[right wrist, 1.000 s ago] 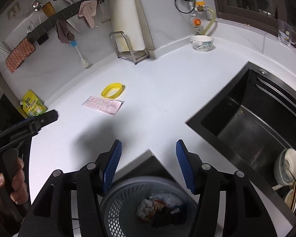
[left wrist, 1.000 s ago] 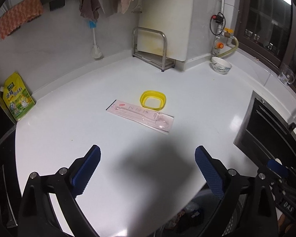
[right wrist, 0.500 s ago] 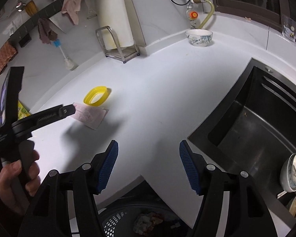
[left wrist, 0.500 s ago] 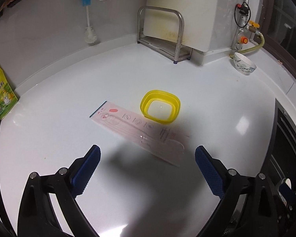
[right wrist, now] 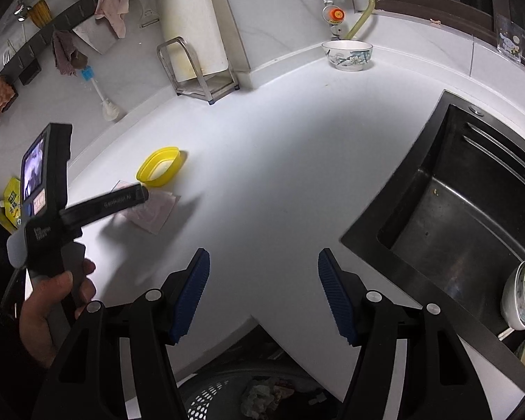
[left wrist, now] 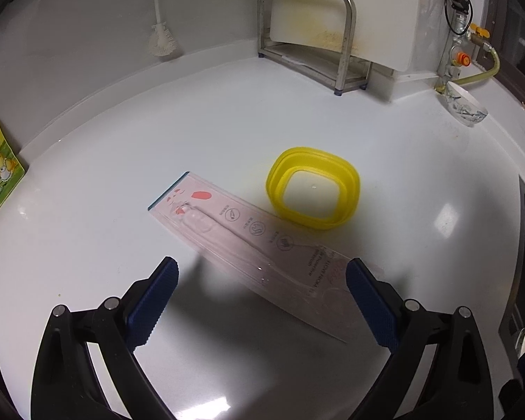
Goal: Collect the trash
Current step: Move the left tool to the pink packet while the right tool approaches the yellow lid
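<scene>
- Left tool point(left wrist: 260, 285): spread, empty, poised over the near end of the wrapper point(left wrist: 252, 245).
- Wrapper: flat on the desk point(left wrist: 87, 245), beside the yellow lid point(left wrist: 313, 189); long axis runs diagonally, far-left to near-right.
- Right tool point(right wrist: 262, 292): spread, empty, well apart from the wrapper.
- Since 1.0 s ago: left tool has closed in on the wrapper.

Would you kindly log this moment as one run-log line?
phase: approach | left gripper: open, over flat pink plastic package | right gripper: open, empty | yellow plastic container: beside package
</scene>
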`<move>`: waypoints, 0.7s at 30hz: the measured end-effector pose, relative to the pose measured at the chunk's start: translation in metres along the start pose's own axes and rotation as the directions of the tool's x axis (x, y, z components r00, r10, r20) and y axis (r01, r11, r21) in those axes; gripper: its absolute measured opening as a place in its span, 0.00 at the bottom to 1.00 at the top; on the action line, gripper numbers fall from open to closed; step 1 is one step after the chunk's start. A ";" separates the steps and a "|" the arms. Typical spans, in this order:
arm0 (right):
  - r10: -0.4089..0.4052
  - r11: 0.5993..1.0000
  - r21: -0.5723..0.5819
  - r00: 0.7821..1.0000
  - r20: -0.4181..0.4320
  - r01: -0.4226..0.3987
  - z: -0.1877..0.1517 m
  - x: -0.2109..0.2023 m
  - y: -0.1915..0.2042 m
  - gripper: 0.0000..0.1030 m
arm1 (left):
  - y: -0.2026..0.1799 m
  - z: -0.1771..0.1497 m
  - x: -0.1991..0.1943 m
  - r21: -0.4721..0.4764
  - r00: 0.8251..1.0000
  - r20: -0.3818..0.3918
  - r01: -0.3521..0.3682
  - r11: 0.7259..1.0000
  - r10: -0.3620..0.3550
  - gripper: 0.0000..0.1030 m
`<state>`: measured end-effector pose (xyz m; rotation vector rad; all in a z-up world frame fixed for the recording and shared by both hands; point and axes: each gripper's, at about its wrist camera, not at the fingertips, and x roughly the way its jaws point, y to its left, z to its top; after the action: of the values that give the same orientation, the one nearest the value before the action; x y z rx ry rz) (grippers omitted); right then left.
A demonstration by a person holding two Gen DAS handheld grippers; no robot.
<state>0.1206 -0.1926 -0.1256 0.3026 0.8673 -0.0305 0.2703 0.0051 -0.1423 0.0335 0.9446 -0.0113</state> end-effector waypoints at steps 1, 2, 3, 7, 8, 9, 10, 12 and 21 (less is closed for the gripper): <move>0.003 1.000 -0.002 1.000 0.000 -0.003 0.002 0.001 0.002 0.60 | 0.002 -0.001 0.000 0.001 1.000 -0.002 -0.005 1.000 0.005 0.92; 0.006 1.000 -0.004 1.000 0.000 -0.006 0.003 0.002 0.003 0.60 | 0.004 -0.002 0.000 0.002 1.000 -0.004 -0.008 1.000 0.008 0.92; 0.009 1.000 -0.008 1.000 0.001 -0.009 0.005 0.003 0.005 0.60 | 0.008 -0.003 -0.002 0.005 1.000 -0.002 -0.012 1.000 0.012 0.92; 0.029 0.999 -0.016 1.000 0.004 -0.029 0.011 0.007 0.014 0.60 | 0.025 -0.009 -0.011 0.018 0.999 0.014 -0.045 0.999 0.045 0.92; 0.033 0.999 -0.018 0.999 0.003 -0.033 0.012 0.008 0.016 0.60 | 0.032 -0.011 -0.014 0.018 0.999 0.016 -0.051 0.999 0.051 0.92; 0.040 0.999 -0.020 0.999 0.002 -0.040 0.014 0.009 0.019 0.60 | 0.037 -0.012 -0.015 0.018 0.998 0.014 -0.058 0.998 0.058 0.92; 0.044 0.999 -0.024 0.999 0.002 -0.044 0.015 0.010 0.022 0.60 | 0.044 -0.014 -0.017 0.016 0.998 0.013 -0.068 0.998 0.067 0.92; 0.056 0.998 -0.036 0.998 0.001 -0.056 0.019 0.014 0.029 0.60 | 0.056 -0.017 -0.021 0.012 0.996 0.014 -0.089 0.996 0.089 0.92; 0.096 0.993 -0.075 0.995 -0.007 -0.096 0.031 0.026 0.056 0.60 | 0.095 -0.022 -0.040 -0.042 0.992 0.031 -0.120 0.992 0.122 0.92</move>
<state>0.1688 -0.1447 -0.1120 0.2736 0.8543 0.0920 0.2313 0.1010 -0.1203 0.0530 0.9082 0.1192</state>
